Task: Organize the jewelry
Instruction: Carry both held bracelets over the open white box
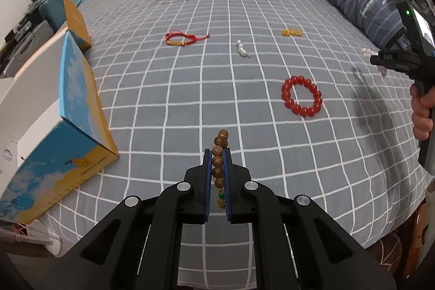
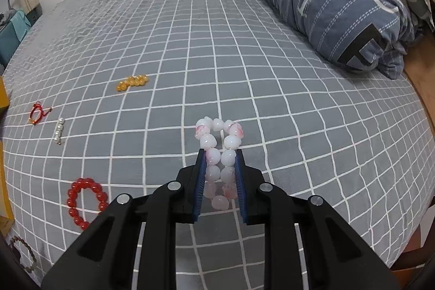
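Left gripper (image 1: 217,154): closed on the wooden bracelet (image 1: 219,154), which is pinched edge-on between the blue pads; its top beads stick out past the fingertips, above the bed.
Right gripper (image 2: 219,154): clamped on the pink bracelet (image 2: 219,143), squeezed into a long loop between the pads, several beads showing beyond the tips.
Hand (image 1: 421,110): seen at the right edge of the left view, wrapped round the right gripper's handle.
Bed (image 1: 190,99): grey sheet with a white grid; the rest of the jewelry lies on it, well apart.
Red bracelet (image 1: 301,95): flat on the sheet, a round ring of glossy beads.
Cord bracelet (image 1: 180,39): red string with a gold piece, farther back.
Pearls (image 1: 242,48): a short silver-white string near the middle.
Amber beads (image 1: 291,32): a small bunch at the far side, near the quilt.
Box (image 1: 54,132): blue and yellow, open, at the left edge of the bed.
Quilt (image 2: 334,7): folded, blue, along the right side.
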A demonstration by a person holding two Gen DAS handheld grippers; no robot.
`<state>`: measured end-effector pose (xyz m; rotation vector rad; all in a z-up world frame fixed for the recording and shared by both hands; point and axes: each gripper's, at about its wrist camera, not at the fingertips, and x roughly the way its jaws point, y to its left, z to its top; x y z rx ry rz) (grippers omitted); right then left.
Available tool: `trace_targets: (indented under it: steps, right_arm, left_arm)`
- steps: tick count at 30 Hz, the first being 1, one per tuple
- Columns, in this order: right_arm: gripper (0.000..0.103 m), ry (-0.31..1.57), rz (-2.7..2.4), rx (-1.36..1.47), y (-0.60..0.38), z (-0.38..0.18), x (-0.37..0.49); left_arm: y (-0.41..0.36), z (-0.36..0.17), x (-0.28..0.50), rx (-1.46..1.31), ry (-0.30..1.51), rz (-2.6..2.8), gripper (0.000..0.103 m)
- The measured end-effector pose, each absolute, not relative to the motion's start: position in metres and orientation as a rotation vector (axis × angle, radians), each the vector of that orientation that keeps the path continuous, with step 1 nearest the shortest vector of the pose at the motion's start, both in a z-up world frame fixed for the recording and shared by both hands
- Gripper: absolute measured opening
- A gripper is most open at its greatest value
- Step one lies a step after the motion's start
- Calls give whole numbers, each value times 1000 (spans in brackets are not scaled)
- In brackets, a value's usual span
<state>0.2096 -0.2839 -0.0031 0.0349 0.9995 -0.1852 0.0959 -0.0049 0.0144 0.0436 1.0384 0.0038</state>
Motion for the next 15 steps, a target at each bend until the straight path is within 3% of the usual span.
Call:
trace_targets:
  steps: [15]
  right_arm:
    - [20,956,-127,16,-240,29,198]
  left_arm:
    - [21,72,116,23,941,49,7]
